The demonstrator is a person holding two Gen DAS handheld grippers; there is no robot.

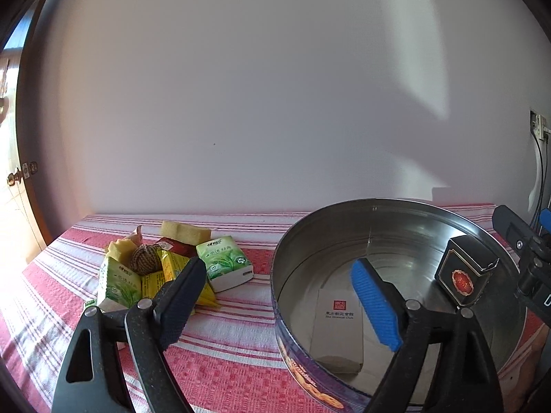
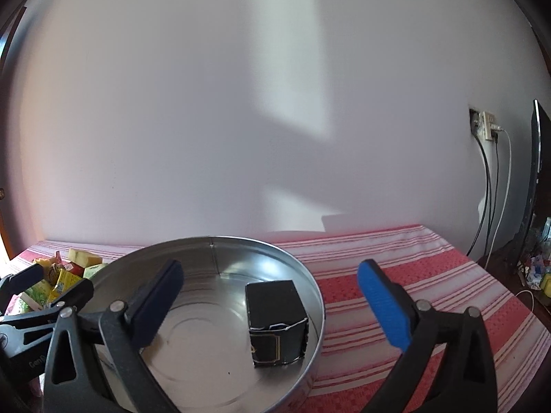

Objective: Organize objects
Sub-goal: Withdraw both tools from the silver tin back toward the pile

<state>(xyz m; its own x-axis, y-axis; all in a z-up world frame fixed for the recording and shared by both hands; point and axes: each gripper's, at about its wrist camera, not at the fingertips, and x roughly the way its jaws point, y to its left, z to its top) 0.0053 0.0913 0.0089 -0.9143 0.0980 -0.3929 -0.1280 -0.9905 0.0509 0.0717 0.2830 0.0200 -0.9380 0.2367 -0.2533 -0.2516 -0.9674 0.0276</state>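
Left wrist view: looks low and forward across the red-and-white striped tablecloth (image 1: 224, 354) toward the plain white wall (image 1: 258, 86), close above the round metal tin (image 1: 396, 206). Right wrist view: same heading, from the tin's (image 2: 311, 292) other side. Both share tin, black cardboard box (image 1: 465, 272) (image 2: 275, 323), wall.

Beside the silvery round tin (image 1: 396, 227), the tablecloth (image 1: 224, 351) shows red and white stripes; inside the tin sit a black box (image 2: 275, 320) with gold trim and a white packet (image 1: 339, 330).
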